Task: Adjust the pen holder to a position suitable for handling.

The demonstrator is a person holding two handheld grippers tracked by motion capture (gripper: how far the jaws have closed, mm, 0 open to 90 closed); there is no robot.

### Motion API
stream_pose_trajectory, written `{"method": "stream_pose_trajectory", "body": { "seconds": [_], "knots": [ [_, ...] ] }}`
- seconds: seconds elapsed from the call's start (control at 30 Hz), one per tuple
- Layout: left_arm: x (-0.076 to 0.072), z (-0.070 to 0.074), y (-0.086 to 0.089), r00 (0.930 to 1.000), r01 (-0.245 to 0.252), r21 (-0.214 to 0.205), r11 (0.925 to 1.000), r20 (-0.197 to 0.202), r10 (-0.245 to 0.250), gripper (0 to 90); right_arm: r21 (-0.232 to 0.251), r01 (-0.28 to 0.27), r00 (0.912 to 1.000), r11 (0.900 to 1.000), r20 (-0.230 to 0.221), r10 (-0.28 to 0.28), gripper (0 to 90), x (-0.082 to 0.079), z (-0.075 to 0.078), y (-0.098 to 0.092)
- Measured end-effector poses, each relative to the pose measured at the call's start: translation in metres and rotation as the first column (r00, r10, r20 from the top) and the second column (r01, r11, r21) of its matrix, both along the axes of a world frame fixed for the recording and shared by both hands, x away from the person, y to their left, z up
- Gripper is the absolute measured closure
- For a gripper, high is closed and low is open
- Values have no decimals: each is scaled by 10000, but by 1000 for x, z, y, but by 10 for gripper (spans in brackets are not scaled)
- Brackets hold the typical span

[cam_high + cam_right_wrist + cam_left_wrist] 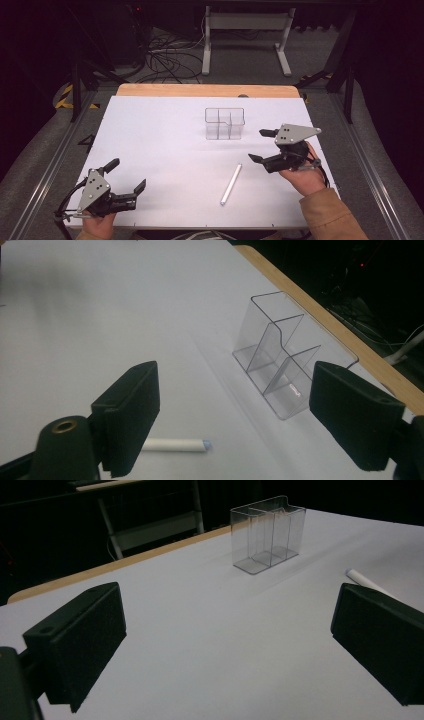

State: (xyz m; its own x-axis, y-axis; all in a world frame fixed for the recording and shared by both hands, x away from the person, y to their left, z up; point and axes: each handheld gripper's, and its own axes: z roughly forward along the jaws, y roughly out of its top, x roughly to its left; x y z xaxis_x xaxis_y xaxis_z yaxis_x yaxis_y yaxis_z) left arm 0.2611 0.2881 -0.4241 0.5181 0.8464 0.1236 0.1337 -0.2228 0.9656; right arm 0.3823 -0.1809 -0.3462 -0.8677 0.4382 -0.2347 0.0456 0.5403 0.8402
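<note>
A clear plastic organiser with several compartments stands empty on the white table top, right of centre towards the back. A white pen-like stick lies flat in front of it, nearer the front edge. My right gripper hovers to the right of both, jaws apart with nothing between them. In the right gripper view the organiser sits ahead and the stick lies low beside the left jaw. My left gripper rests open at the front left corner. Its view shows the organiser far off and the stick's tip.
A wooden strip borders the table's far edge. Beyond it stand a white table frame and tangled cables on the floor. Metal rails run along both sides of the table.
</note>
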Motion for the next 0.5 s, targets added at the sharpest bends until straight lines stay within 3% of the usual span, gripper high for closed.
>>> {"method": "stream_pose_trajectory", "body": {
  "seconds": [0.13,0.3,0.37,0.5],
  "knots": [
    [0,0,0,10000,-1,-18,10000,-8,1,20,-304,-188,9997,9994,-181,183,232,9,6,7],
    [0,0,1,10000,-2,-29,10000,-2,2,20,-268,-250,9993,9993,-268,242,255,16,10,11],
    [0,0,1,10000,1,-14,10000,7,-1,21,-198,-358,9978,9992,-561,347,262,22,13,15],
    [0,0,0,10000,-8,-25,10000,-6,8,21,-179,-416,9967,9990,-699,403,268,29,15,18]
  ]
}}
